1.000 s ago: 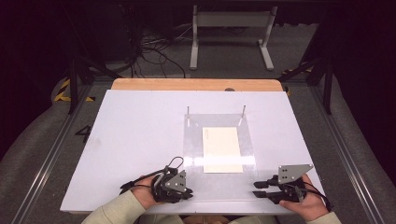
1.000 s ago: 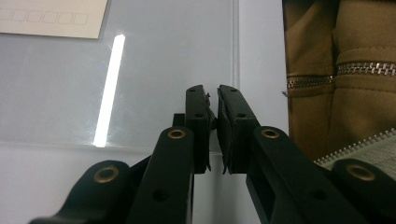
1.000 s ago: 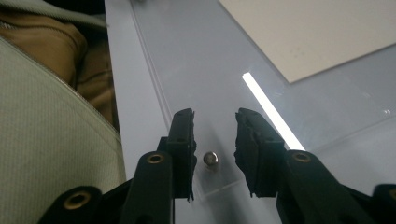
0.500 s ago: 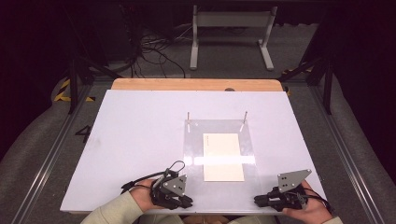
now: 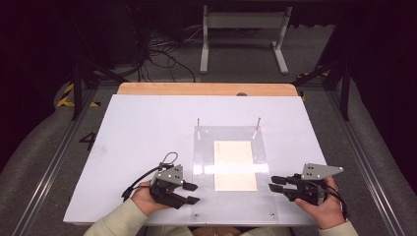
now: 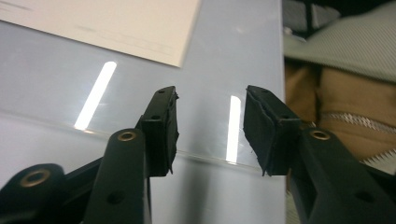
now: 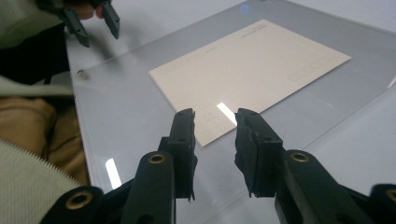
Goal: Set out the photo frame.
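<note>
A white surface [image 5: 147,128] carries a clear plastic sheet [image 5: 231,206], fixed flat with small screws at its corners. A cream paper card [image 5: 235,165] lies flat under or on this sheet, near its middle; which of the two cannot be told.

The left gripper [image 5: 193,193] rests low in a person's hand, just beside the clear plastic sheet's left edge near its front corner, pointing toward the card. Its fingers [image 6: 161,126] have just been opening and now stand spread, with nothing between them; the sheet's edge shows behind the gap.

The right gripper [image 5: 273,183] is held just beside the sheet's right edge, also near the front, pointing back toward the card. Its fingers [image 7: 183,144] have just been opening and stand a little apart, pinching nothing. From the right gripper view they hover over the sheet, short of the card's near corner, with the left gripper farther off across the sheet.
</note>
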The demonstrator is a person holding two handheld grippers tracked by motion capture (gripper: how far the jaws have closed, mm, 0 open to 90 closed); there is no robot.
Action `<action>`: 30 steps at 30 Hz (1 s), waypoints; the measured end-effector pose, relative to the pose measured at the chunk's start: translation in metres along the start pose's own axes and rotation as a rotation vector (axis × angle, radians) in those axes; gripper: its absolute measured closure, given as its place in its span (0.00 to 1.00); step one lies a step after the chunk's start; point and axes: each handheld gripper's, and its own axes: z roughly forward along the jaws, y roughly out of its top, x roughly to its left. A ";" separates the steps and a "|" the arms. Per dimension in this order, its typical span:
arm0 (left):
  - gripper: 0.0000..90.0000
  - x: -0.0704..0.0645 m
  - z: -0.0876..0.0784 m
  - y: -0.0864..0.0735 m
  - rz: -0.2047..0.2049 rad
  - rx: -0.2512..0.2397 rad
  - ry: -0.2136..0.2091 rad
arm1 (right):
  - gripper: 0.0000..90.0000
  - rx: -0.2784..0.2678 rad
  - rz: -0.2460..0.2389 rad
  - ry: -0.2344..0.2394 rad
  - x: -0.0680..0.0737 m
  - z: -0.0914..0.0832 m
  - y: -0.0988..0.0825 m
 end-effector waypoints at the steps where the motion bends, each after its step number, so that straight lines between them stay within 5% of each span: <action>1: 0.60 0.002 -0.003 0.000 -0.008 -0.020 0.019 | 0.76 0.000 0.000 0.000 0.000 0.000 0.000; 8: 0.52 0.013 -0.019 -0.011 -0.086 -0.115 0.196 | 0.77 -0.055 0.011 -0.073 -0.007 0.011 0.030; 14: 0.50 0.020 -0.027 -0.020 -0.125 -0.138 0.272 | 0.78 -0.055 -0.004 -0.115 -0.022 0.021 0.047; 19: 0.49 0.024 -0.027 -0.024 -0.155 -0.112 0.294 | 0.78 -0.048 -0.040 -0.154 -0.037 0.032 0.063; 22: 0.49 0.023 -0.028 -0.027 -0.159 -0.105 0.308 | 0.72 -0.044 -0.070 -0.245 -0.047 0.038 0.072; 30: 0.48 0.019 -0.035 -0.037 -0.185 -0.109 0.333 | 0.79 -0.054 0.020 -0.319 -0.077 0.049 0.086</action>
